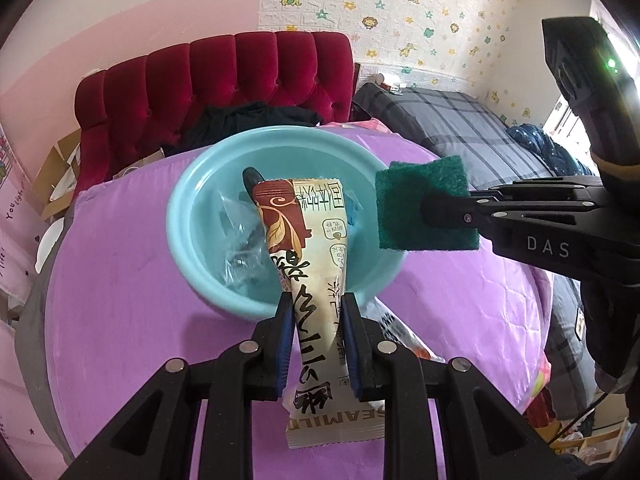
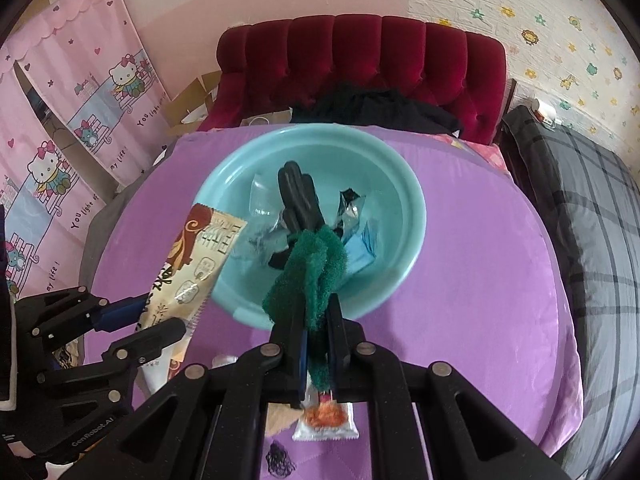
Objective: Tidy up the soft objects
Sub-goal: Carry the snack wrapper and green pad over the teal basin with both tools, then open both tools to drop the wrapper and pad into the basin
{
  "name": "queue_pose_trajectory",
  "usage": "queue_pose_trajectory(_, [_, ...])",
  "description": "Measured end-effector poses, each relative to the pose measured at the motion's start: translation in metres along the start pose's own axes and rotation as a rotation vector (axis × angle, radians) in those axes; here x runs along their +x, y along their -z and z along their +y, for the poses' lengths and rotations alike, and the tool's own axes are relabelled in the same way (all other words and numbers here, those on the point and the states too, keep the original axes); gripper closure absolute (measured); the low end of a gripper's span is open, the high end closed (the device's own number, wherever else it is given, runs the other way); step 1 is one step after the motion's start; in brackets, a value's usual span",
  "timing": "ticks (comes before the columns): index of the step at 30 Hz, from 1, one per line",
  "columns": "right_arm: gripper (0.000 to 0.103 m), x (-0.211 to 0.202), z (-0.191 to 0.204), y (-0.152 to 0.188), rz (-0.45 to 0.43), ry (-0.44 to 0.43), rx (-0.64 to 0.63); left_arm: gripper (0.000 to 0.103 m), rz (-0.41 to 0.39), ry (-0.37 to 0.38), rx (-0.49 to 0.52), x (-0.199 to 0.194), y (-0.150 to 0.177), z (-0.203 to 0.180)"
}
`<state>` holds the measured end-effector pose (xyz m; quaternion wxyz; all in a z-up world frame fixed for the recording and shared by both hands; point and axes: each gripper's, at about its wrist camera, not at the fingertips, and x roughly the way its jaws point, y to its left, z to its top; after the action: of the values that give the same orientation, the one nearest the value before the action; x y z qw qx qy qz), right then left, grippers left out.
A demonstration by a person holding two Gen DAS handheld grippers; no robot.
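The left hand-held gripper point(image 1: 315, 344) clamps a cream-and-brown snack packet point(image 1: 312, 248) above the teal basin point(image 1: 188, 184). The right hand-held gripper point(image 2: 318, 344) pinches a folded green scouring pad point(image 2: 316, 268) over the basin's near rim, above the purple-covered surface point(image 2: 480, 280).

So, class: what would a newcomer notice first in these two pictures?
The turquoise basin in the middle of the purple-covered table, with small items inside. Above it, the left hand-held gripper clamps a long snack packet; the right hand-held gripper pinches a green scouring pad.
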<state>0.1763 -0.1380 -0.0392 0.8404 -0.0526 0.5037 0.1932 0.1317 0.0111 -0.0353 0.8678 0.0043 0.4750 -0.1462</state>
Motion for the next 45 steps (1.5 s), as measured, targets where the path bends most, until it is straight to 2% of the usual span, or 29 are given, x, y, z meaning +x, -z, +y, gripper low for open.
queue_pose_trajectory(18, [0.096, 0.062, -0.018, -0.064, 0.010, 0.002, 0.034, 0.078, 0.010, -0.010, 0.013, 0.064, -0.049, 0.022])
queue_pose_trajectory(30, [0.095, 0.113, -0.026, -0.086, 0.047, 0.017, 0.064, 0.078, 0.047, -0.010, -0.005, 0.110, -0.066, 0.031])
queue_pose_trajectory(37, [0.095, 0.132, -0.031, -0.089, 0.075, 0.007, 0.090, 0.077, 0.059, -0.025, 0.008, 0.115, -0.067, 0.030])
queue_pose_trajectory(40, [0.090, 0.131, -0.033, -0.091, 0.065, -0.009, 0.102, 0.077, 0.062, -0.028, 0.008, 0.116, -0.069, 0.028])
queue_pose_trajectory(41, [0.084, 0.131, -0.033, -0.091, 0.064, -0.007, 0.099, 0.077, 0.060, -0.032, 0.010, 0.115, -0.069, 0.028])
queue_pose_trajectory(43, [0.074, 0.131, -0.033, -0.091, 0.065, -0.004, 0.098, 0.070, 0.049, -0.052, 0.010, 0.113, -0.070, 0.029])
queue_pose_trajectory(44, [0.064, 0.130, -0.033, -0.091, 0.064, -0.001, 0.097, 0.052, 0.042, -0.061, 0.003, 0.110, -0.070, 0.029])
queue_pose_trajectory(45, [0.057, 0.128, -0.032, -0.091, 0.059, 0.003, 0.097, 0.024, 0.039, -0.067, -0.005, 0.109, -0.070, 0.030])
